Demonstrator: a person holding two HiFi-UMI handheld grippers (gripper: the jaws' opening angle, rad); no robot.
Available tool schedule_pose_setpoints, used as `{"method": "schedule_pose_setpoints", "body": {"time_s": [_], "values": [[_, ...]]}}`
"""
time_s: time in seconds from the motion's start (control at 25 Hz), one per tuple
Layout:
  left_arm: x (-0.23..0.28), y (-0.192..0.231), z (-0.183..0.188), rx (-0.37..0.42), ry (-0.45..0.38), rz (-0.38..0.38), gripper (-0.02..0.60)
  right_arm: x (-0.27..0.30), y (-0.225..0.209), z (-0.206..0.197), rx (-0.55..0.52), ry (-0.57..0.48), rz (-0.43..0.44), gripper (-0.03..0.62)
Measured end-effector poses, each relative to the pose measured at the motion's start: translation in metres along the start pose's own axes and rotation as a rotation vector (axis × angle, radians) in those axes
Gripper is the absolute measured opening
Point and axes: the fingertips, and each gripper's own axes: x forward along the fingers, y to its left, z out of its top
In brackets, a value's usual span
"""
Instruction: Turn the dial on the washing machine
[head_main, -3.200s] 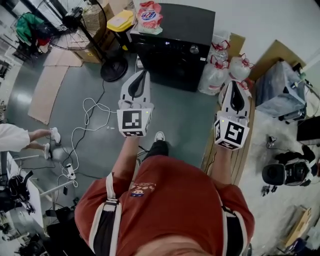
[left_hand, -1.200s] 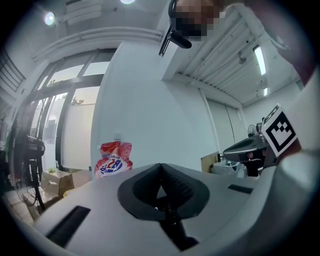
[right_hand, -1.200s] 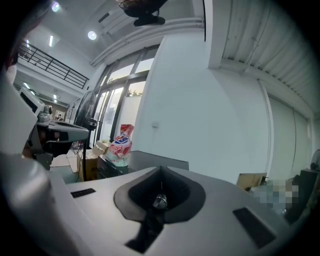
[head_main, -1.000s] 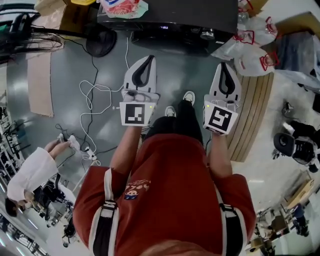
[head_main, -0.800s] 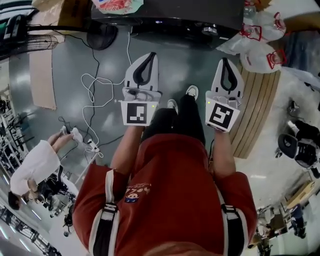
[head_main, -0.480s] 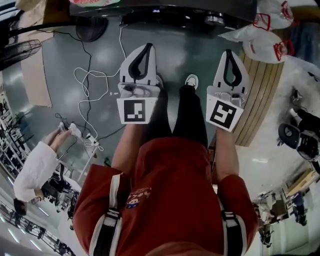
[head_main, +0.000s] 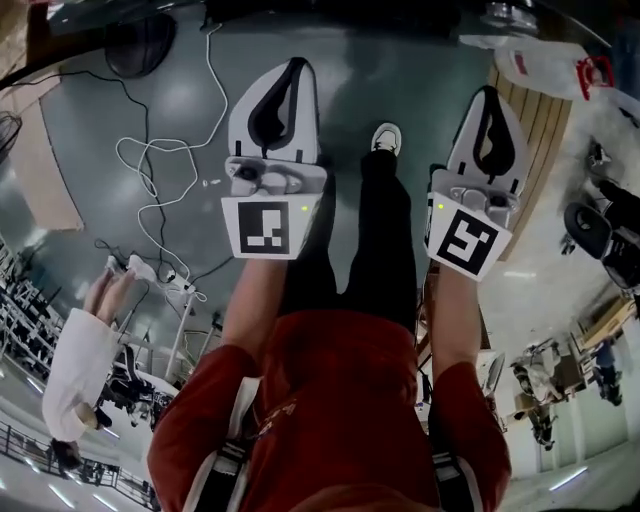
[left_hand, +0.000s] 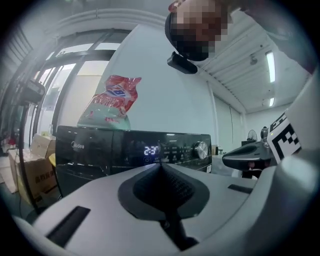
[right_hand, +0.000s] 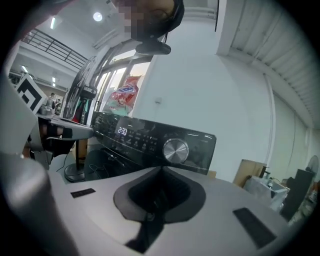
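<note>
Jaws shut and empty, we aim our left gripper (head_main: 296, 66) and right gripper (head_main: 487, 92) at the washing machine (right_hand: 131, 146), the right lined up nearest its dial (right_hand: 176, 150).

Round silver dial (right_hand: 176, 150) (untouched) fronts the black washing machine (right_hand: 135, 142).

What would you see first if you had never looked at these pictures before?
Two big white tools stick out in front of a person in a red shirt: the left gripper and the right gripper, both with jaws shut and nothing in them. Ahead of them stands a black washing machine with glowing numbers and a shiny silver dial on its front panel. A red bag sits on top.
</note>
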Motion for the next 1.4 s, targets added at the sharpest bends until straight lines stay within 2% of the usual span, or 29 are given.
{"method": "schedule_pose_setpoints", "body": {"time_s": [0.2,0.36,0.52,1.0,1.2,1.4], "values": [[-0.002,0.027,-0.053,0.057,0.025,0.013,0.011,0.007,0.031,-0.039,0.01,0.013,-0.019,0.012],[0.002,0.037,-0.086,0.057,0.026,0.021,0.011,0.014,0.046,-0.066,0.006,0.01,-0.026,0.012],[0.0,0.038,-0.103,0.048,0.043,0.024,0.011,0.013,0.055,-0.08,0.005,0.026,-0.022,0.012],[0.004,0.018,-0.119,0.045,0.101,-0.001,0.011,0.032,0.035,-0.064,0.004,-0.012,-0.037,0.033],[0.004,0.009,-0.116,0.036,0.101,-0.01,0.011,0.042,0.019,-0.04,-0.026,-0.044,-0.043,0.095],[0.004,-0.003,-0.111,0.03,0.099,-0.03,0.011,0.049,0.0,-0.014,-0.071,-0.06,-0.074,0.193]]}}
